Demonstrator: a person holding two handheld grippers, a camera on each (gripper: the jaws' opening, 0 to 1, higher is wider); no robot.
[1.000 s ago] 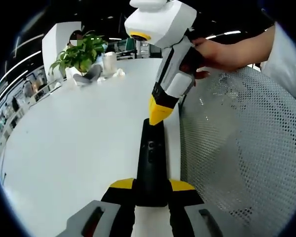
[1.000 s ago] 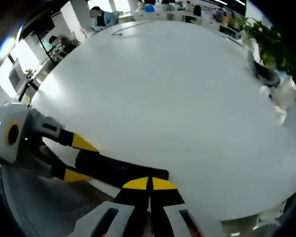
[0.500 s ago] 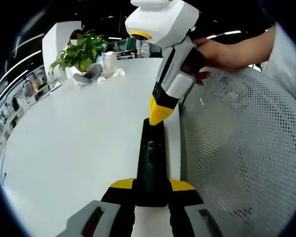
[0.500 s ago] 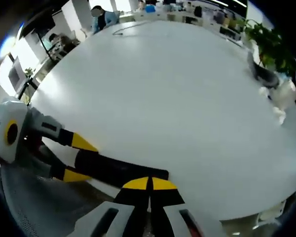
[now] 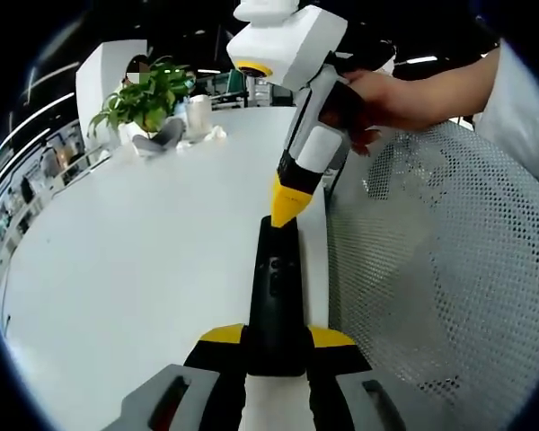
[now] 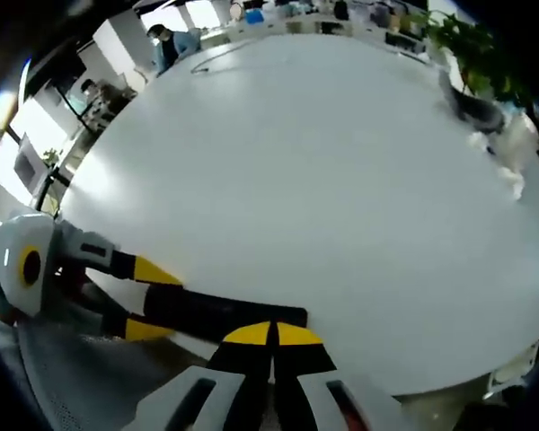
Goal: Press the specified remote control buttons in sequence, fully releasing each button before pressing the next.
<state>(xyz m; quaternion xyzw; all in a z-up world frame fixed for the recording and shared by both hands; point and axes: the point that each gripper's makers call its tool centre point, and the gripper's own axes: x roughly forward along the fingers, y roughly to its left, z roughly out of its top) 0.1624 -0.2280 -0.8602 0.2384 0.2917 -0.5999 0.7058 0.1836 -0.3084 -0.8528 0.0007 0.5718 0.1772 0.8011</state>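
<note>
A broad white table [image 5: 126, 269] took up most of both views, its near edge running beside a white perforated mesh chair back [image 5: 449, 287] on the right of the left gripper view. On the far side of the table stood a green potted plant [image 5: 144, 94] with a grey object and some crumpled white paper [image 5: 202, 135] at its base; in the right gripper view the same plant [image 6: 472, 45] sat at the upper right, and a person in blue [image 6: 171, 40] stood beyond the table's far edge. A long black remote control [image 5: 275, 296] lay along the table's edge, its small buttons facing up. The left gripper [image 5: 275, 339] had its yellow-tipped jaws closed against the sides of the remote's near end, holding it. The right gripper [image 5: 290, 208], held in a hand [image 5: 377, 94], pointed down with its yellow tips pressed together, jaws closed on nothing, and met the far end of the remote. In the right gripper view its own jaws [image 6: 271, 334] were likewise together, touching the remote [image 6: 220, 316], with the left gripper [image 6: 148, 301] gripping it from the left.
</note>
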